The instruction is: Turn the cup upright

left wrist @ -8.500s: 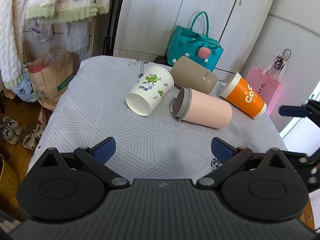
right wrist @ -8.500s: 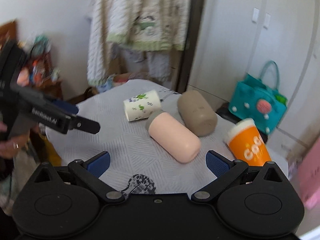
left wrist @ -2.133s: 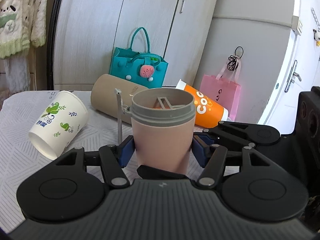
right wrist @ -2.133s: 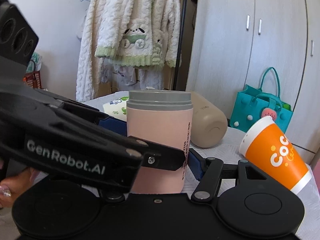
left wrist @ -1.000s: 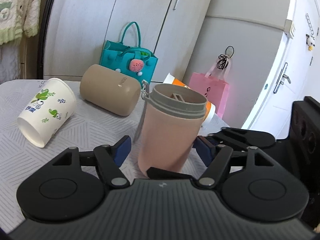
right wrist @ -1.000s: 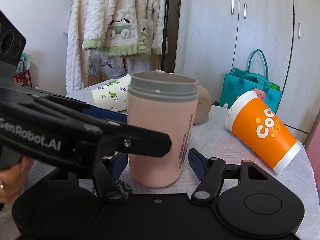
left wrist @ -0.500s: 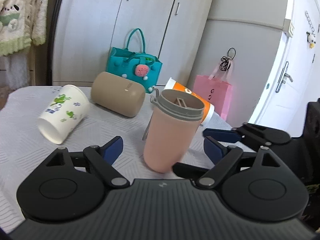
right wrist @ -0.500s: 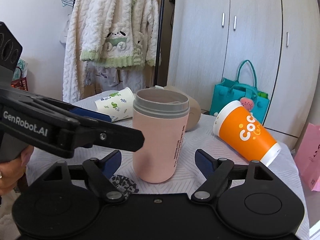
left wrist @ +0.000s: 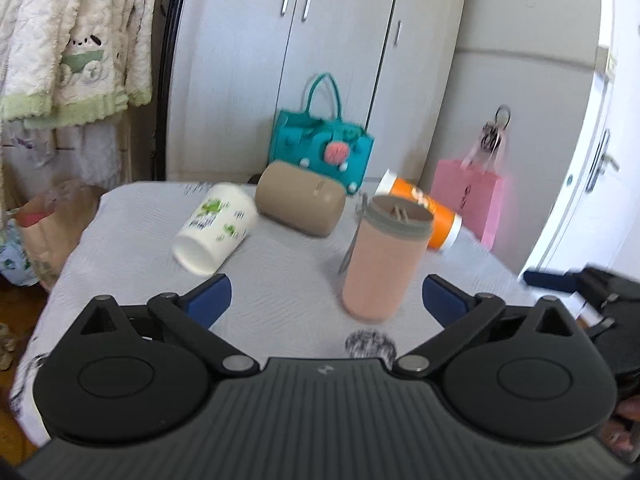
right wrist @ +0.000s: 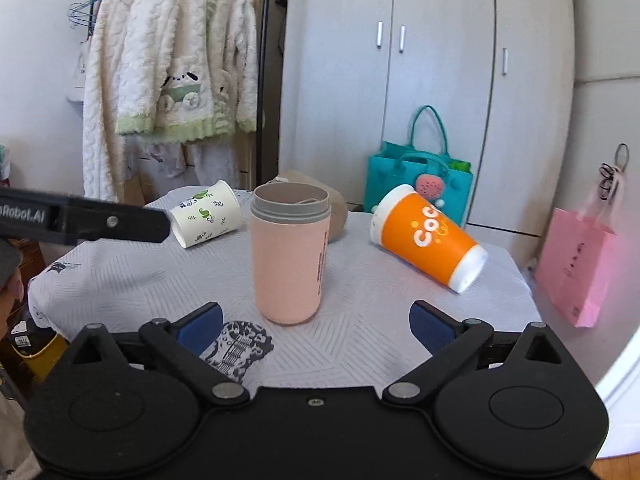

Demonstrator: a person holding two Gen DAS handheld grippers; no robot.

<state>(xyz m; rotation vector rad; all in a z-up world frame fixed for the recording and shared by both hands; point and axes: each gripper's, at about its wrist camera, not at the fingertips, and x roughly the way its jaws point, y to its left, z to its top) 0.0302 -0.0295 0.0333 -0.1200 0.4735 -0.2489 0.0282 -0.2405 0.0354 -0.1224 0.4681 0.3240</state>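
Observation:
The pink cup with a grey rim (left wrist: 384, 256) (right wrist: 290, 256) stands upright on the grey-white tablecloth (left wrist: 280, 304) (right wrist: 360, 320). A white paper cup with green leaves (left wrist: 216, 228) (right wrist: 206, 214), a tan cup (left wrist: 300, 204) (right wrist: 334, 206) and an orange cup (left wrist: 424, 212) (right wrist: 426, 238) lie on their sides behind it. My left gripper (left wrist: 326, 300) is open and empty, back from the pink cup. My right gripper (right wrist: 316, 326) is open and empty, just in front of the pink cup. The left gripper's finger (right wrist: 100, 222) shows at the left of the right wrist view.
A teal handbag (left wrist: 320, 148) (right wrist: 418, 178) and a pink paper bag (left wrist: 470, 200) (right wrist: 580, 264) stand past the table's far edge by the grey wardrobe. A white fleece robe (right wrist: 168, 60) hangs at left. A brown paper bag (left wrist: 52, 220) sits on the floor left of the table.
Both grippers have opened wider and pulled back and up from the pink cup, which stays standing upright on the table.

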